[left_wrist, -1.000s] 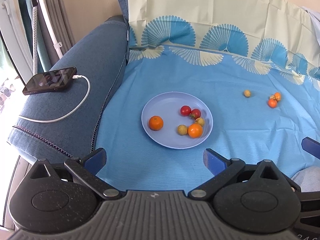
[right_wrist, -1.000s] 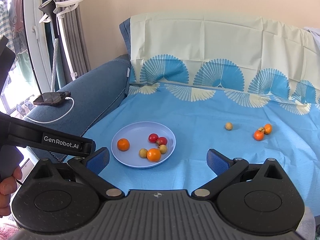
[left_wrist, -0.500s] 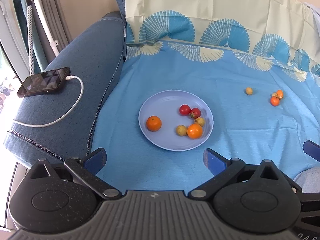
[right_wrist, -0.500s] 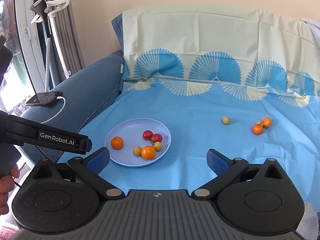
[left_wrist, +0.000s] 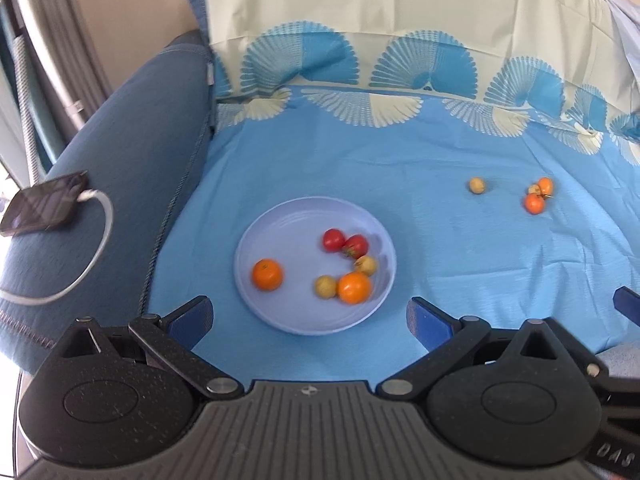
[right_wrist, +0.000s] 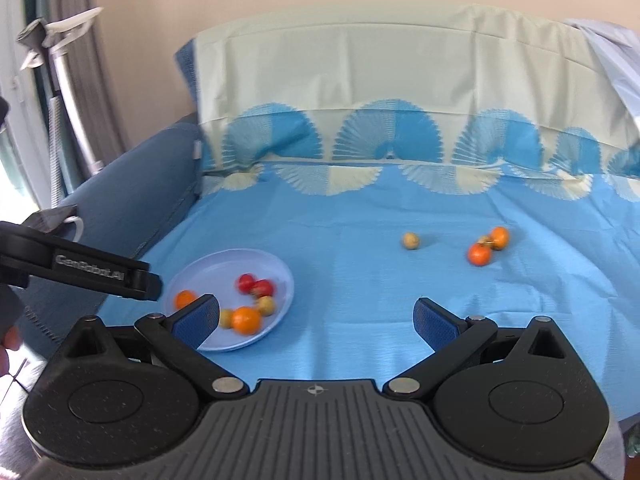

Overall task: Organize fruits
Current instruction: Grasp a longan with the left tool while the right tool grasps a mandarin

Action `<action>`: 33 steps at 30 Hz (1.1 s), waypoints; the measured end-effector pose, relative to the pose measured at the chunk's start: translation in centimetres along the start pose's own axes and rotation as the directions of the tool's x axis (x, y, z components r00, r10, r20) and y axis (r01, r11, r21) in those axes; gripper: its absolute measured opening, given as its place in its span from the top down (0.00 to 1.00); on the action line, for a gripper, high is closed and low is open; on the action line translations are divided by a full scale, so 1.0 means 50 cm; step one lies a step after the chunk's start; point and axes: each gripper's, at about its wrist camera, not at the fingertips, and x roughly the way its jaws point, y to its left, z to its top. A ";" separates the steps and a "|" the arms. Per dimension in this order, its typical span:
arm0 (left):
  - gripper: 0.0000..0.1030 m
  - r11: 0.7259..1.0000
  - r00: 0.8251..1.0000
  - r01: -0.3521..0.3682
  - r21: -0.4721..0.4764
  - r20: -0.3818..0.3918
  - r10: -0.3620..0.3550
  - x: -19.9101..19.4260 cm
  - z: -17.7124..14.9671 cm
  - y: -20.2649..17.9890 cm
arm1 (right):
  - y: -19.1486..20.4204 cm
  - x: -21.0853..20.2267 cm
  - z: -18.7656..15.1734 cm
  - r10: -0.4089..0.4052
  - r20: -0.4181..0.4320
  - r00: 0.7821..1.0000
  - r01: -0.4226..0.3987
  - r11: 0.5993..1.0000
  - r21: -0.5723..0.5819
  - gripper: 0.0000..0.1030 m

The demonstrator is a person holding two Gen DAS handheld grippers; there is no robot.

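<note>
Both views have shifted over the last second: the right tool (right_wrist: 316,320) has advanced toward the sofa seat, so the loose fruit now sits larger and lower in its view, and the left tool (left_wrist: 310,318) has also closed in on the plate (left_wrist: 280,224). No fruit has changed place in that time.

Right tool: fingers spread wide, nothing between them. Left tool: likewise spread wide and empty, hanging over the near rim of the plate.

The plate lies on the blue sheet (left_wrist: 460,264) covering the sofa seat. It holds six pieces: an orange fruit (left_wrist: 267,274) alone on its left side, and a cluster on its right of two red fruits (left_wrist: 344,242), two small yellow ones (left_wrist: 325,286) and a second orange fruit (left_wrist: 354,288).

Still outside the plate, well apart from it on the sheet: one small yellow fruit (right_wrist: 411,240) and, further right, a pair of orange fruits (right_wrist: 488,246) touching each other.

Judgement: the task is partly done, with three pieces left to collect. The right tool's approach suggests the yellow fruit is the next pick. Motion blur is present in both views. A phone (left_wrist: 42,204) on charge rests on the armrest, clear of the work.
</note>
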 end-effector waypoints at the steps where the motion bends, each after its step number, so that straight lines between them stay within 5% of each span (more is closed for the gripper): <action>1: 0.00 1.000 1.000 0.009 0.007 -0.005 -0.009 0.010 0.011 -0.010 | -0.013 0.007 0.003 -0.018 0.004 1.000 0.018 1.000 0.010 0.01; 7: 0.00 0.995 0.998 0.056 0.078 -0.028 -0.054 0.092 0.095 -0.106 | -0.123 0.067 0.020 -0.151 0.014 0.988 0.150 0.985 0.085 0.01; 14: 0.00 0.979 0.994 0.102 0.177 -0.042 -0.096 0.277 0.203 -0.258 | -0.282 0.209 0.048 -0.291 -0.008 0.957 0.288 0.944 0.161 0.01; 21: 0.00 0.962 0.985 0.143 0.233 -0.124 -0.117 0.485 0.277 -0.396 | -0.393 0.432 0.050 -0.338 -0.136 0.931 0.350 0.934 0.074 0.01; 26: 0.00 0.959 0.970 0.181 0.220 -0.201 -0.136 0.599 0.302 -0.448 | -0.437 0.540 0.045 -0.279 -0.185 0.942 0.298 0.951 0.082 0.01; 33: 0.00 0.949 0.963 0.194 0.248 -0.235 -0.135 0.651 0.307 -0.485 | -0.448 0.608 0.037 -0.290 -0.175 0.941 0.303 0.952 0.051 0.01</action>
